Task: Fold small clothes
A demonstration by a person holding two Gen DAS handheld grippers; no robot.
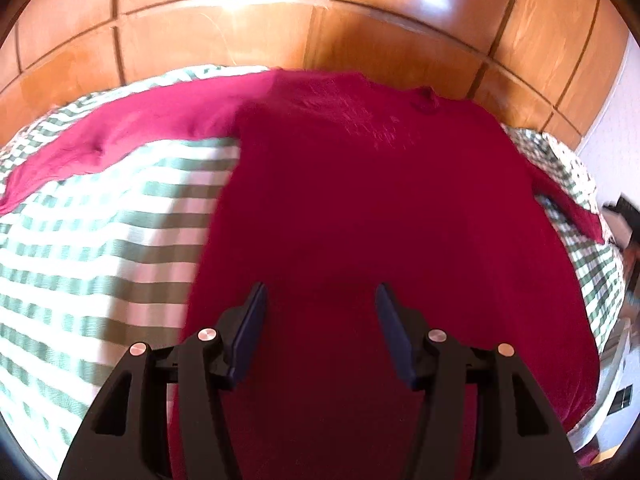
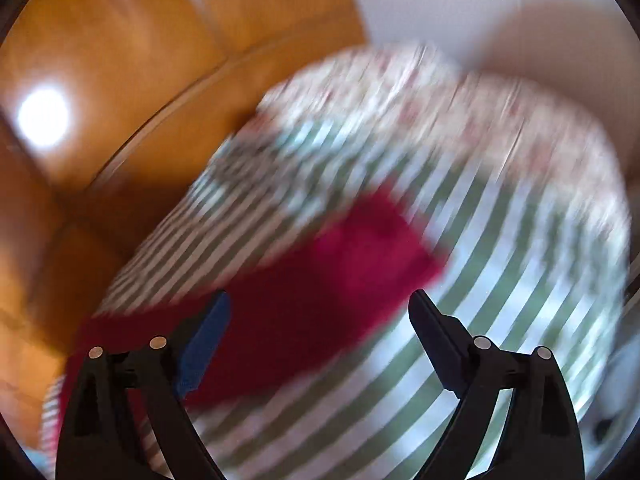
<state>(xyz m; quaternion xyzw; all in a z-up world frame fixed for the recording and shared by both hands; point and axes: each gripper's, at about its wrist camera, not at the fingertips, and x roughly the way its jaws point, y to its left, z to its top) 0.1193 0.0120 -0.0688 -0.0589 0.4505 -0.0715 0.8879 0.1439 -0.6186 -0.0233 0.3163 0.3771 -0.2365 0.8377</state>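
Note:
A dark red long-sleeved top [image 1: 380, 200] lies spread flat on a green-and-white striped bedcover [image 1: 100, 240]. Its collar [image 1: 428, 98] points toward the far side, and one sleeve [image 1: 120, 140] stretches out to the left. My left gripper [image 1: 321, 288] hangs open over the lower part of the top's body, with nothing pinched between its blue pads. The right wrist view is heavily blurred. There my right gripper [image 2: 320, 296] stands wide open above the other red sleeve [image 2: 340, 280], which runs across the striped cover. I cannot tell whether its fingers touch the cloth.
Glossy wooden panels [image 1: 240, 20] rise just behind the bed and reflect bright light. A pale wall [image 2: 440, 0] stands beyond the bed's far corner. The bed's right edge drops off near a dark object [image 1: 624, 208]. A floral-printed border [image 2: 480, 120] edges the cover.

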